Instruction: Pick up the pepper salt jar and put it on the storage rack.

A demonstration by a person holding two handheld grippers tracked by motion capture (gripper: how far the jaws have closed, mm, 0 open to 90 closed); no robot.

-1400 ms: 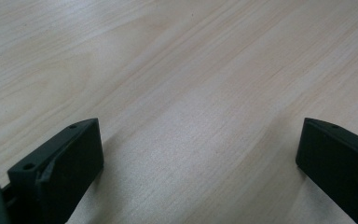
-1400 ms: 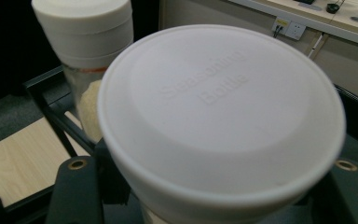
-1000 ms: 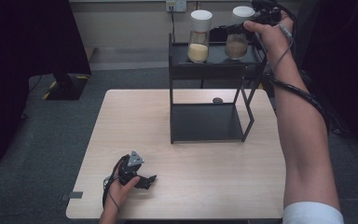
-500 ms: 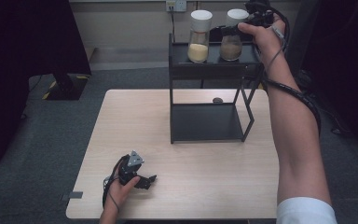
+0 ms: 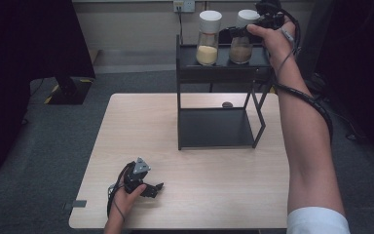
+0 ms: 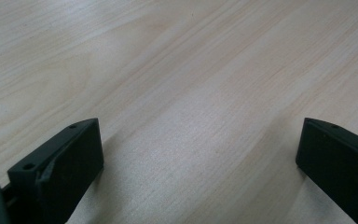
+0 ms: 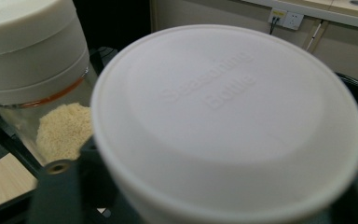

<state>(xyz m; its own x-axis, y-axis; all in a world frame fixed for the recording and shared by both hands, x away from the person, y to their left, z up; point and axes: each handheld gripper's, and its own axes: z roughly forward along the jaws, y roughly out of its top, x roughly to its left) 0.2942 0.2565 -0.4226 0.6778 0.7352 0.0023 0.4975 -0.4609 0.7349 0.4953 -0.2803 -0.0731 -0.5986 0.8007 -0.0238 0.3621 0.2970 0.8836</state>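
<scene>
A seasoning bottle (image 5: 241, 51) with brown contents and a white lid (image 7: 228, 121) stands on the top shelf of a black rack (image 5: 214, 74). My right gripper (image 5: 243, 32) is shut on it just under the lid, one jaw on each side. Close to its left stands a second bottle (image 5: 208, 44) with pale grains (image 7: 63, 130) and a white cap. Near the table's front left, my left gripper (image 5: 152, 189) rests on the wood, its jaws wide open with nothing between them (image 6: 200, 154).
The rack stands at the back of the light wooden table (image 5: 214, 170), its lower shelf (image 5: 216, 127) bare. A small dark object (image 5: 227, 104) lies behind it. A cable winds around the raised right forearm. Grey carpet surrounds the table.
My right gripper has carried the brown bottle left and down onto the top shelf, close beside the pale bottle. The left gripper has stayed put.
</scene>
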